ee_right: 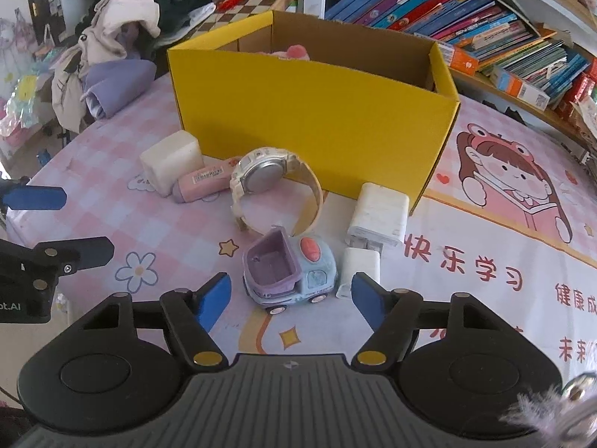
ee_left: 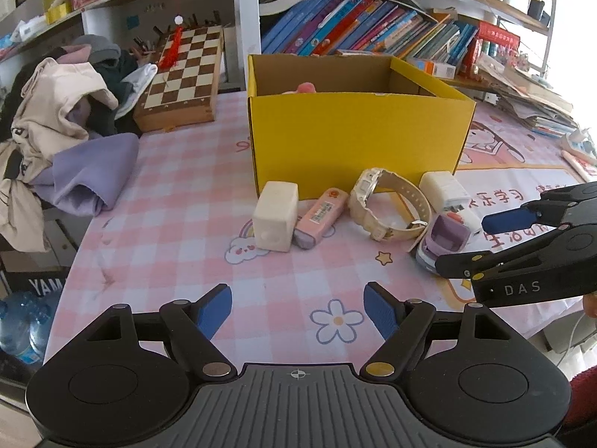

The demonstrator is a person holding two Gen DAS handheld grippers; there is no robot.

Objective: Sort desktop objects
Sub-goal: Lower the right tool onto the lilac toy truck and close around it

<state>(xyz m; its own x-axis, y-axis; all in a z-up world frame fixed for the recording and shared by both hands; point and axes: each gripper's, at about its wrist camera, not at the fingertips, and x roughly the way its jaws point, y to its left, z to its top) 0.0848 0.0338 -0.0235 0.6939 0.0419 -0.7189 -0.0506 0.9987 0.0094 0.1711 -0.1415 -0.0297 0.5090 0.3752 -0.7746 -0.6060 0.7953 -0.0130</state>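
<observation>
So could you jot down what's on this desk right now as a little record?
container: open yellow cardboard box, something pink inside
in front of box: cream block, pink eraser, cream wristwatch, white charger
nearest right tool: blue-and-purple toy truck
left tool: open, empty
right tool: open, empty

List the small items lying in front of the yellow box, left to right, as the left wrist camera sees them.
White block → pink eraser case → cream watch → toy truck. The white chargers overlap the truck, so I leave them out.
</observation>
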